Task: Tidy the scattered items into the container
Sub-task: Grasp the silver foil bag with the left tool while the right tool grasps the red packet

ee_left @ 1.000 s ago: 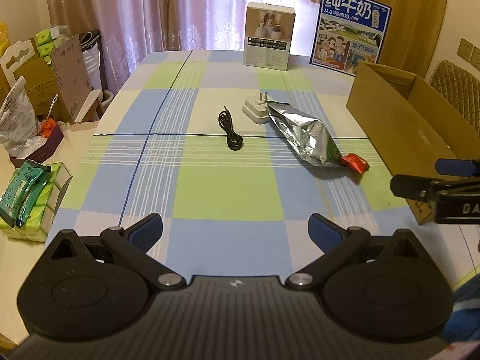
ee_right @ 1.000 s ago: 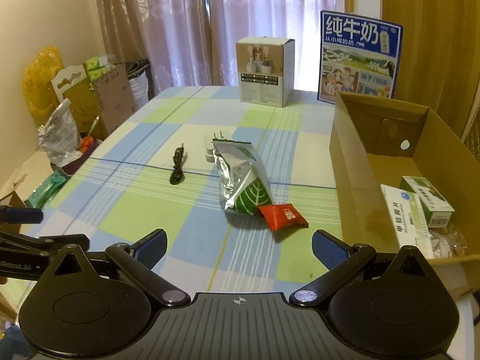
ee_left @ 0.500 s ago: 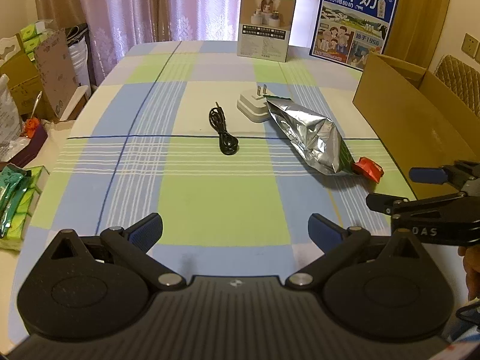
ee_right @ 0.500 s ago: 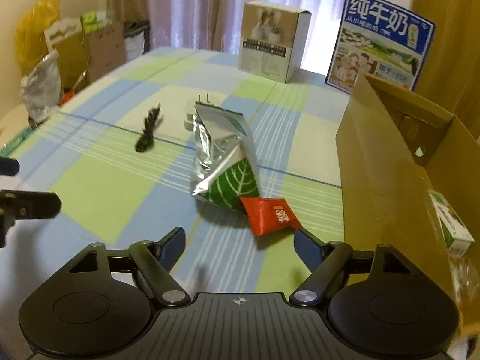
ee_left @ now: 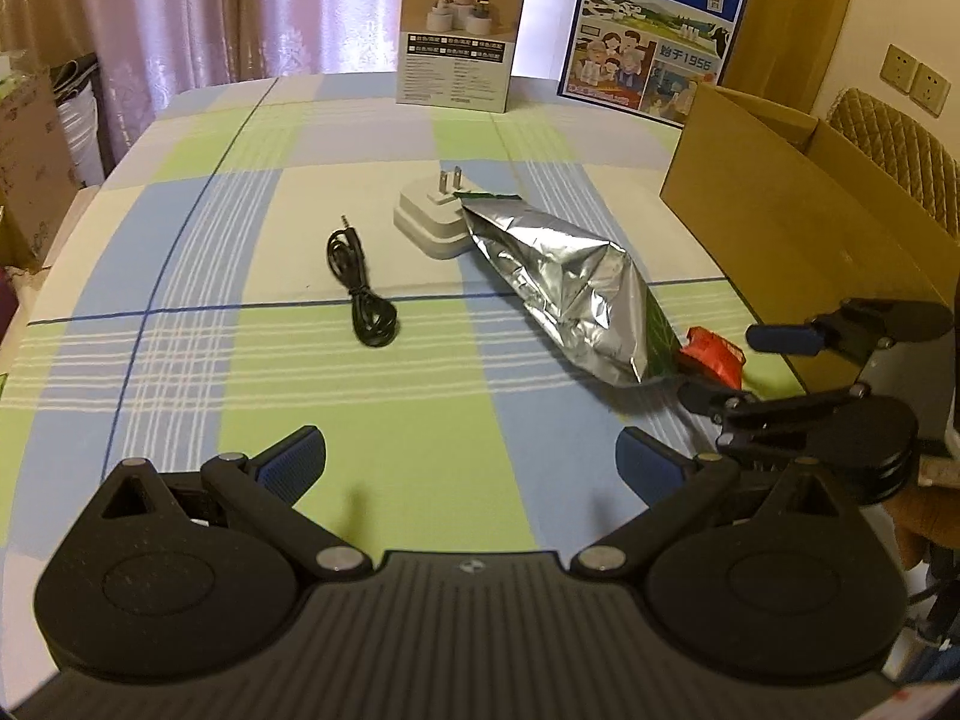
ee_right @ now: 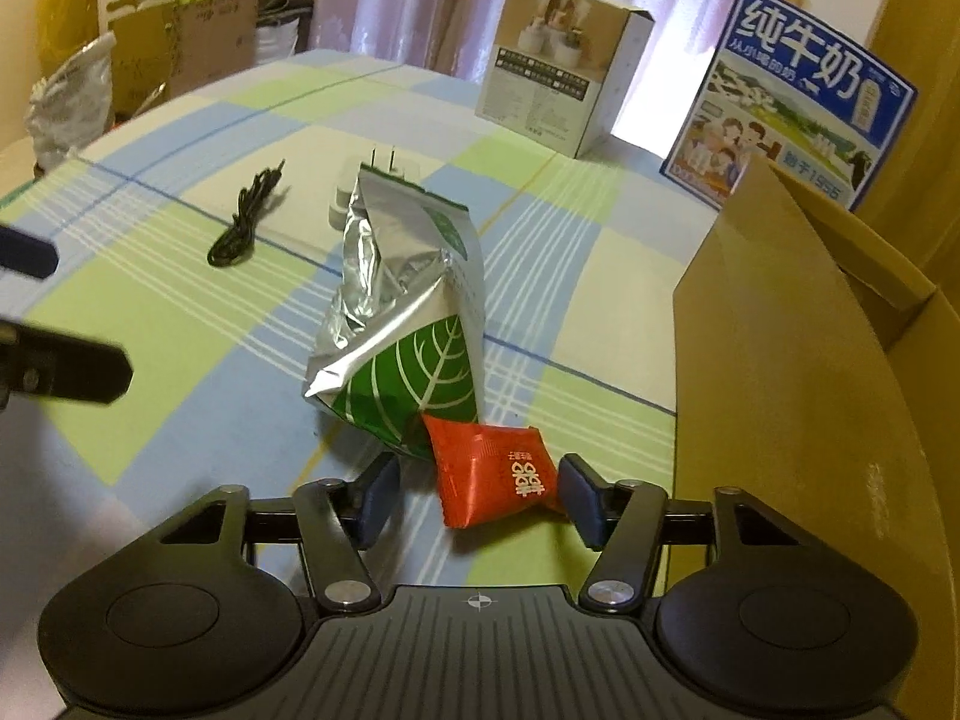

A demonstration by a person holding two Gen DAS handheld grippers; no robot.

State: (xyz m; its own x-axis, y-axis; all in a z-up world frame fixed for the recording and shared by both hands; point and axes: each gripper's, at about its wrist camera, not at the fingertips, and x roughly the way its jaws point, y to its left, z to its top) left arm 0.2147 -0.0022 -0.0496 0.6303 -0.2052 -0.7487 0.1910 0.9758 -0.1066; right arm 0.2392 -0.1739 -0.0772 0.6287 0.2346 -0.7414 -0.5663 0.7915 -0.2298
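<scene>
- Checked tablecloth point(ee_left: 372, 396): blue, green, cream blocks, crossed by white lines.
- Crinkled foil pouch point(ee_right: 408, 324): silver, printed with a green leaf.
- Small sachet point(ee_right: 498, 471): red, white characters.
- Coiled cable point(ee_left: 360, 294): black.
- Cardboard box point(ee_right: 798, 360): plain brown.

A: Free room? Bare desk point(ee_left: 372, 420) ahead of the left tongs point(ee_left: 471, 459), up to the black cable point(ee_left: 360, 294).
B: Right tongs point(ee_right: 474, 495) closing around the red packet point(ee_right: 492, 471); foil bag point(ee_right: 408, 324) just beyond, cardboard box point(ee_right: 780, 360) wall close on the right.
</scene>
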